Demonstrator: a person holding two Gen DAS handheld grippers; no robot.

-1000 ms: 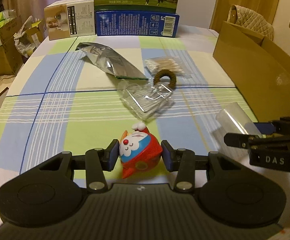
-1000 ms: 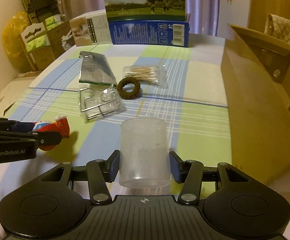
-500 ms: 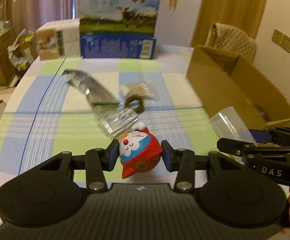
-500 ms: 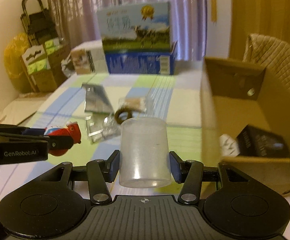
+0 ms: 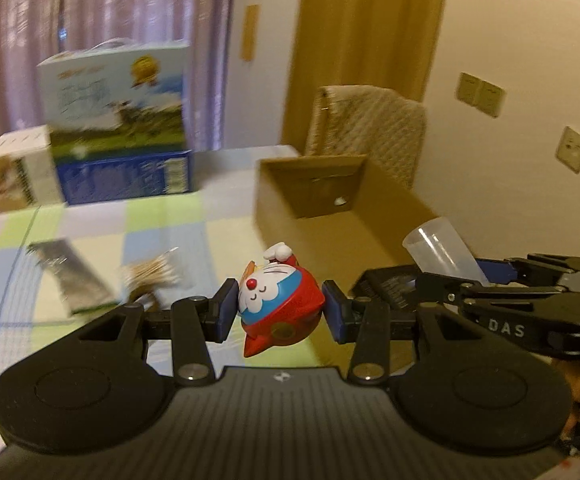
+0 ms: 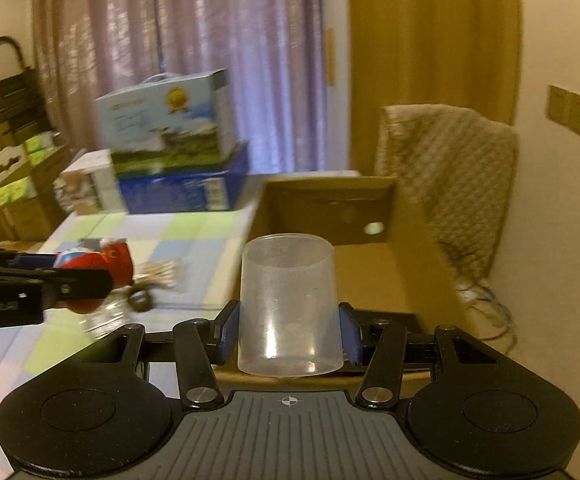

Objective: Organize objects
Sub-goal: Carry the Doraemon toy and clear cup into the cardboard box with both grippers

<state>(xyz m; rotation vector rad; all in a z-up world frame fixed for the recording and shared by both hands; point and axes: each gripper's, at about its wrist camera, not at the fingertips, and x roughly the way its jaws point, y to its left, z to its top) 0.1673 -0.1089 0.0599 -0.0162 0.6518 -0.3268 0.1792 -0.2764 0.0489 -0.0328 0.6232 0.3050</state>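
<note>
Left gripper (image 5: 277,314) pinching toy (image 5: 279,300), right gripper (image 6: 287,336) pinching cup (image 6: 287,308), both nearing box (image 6: 330,208); smooth cup risking slipping out.

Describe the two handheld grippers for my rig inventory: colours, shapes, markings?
Both are matte black with two round discs on a ribbed base and linkage arms with silver pivot screws. The fingers carry blue pads. The left gripper shows a small white crosshair mark on its base; the right gripper carries white "DAS" lettering on its side, seen from the left wrist.
</note>
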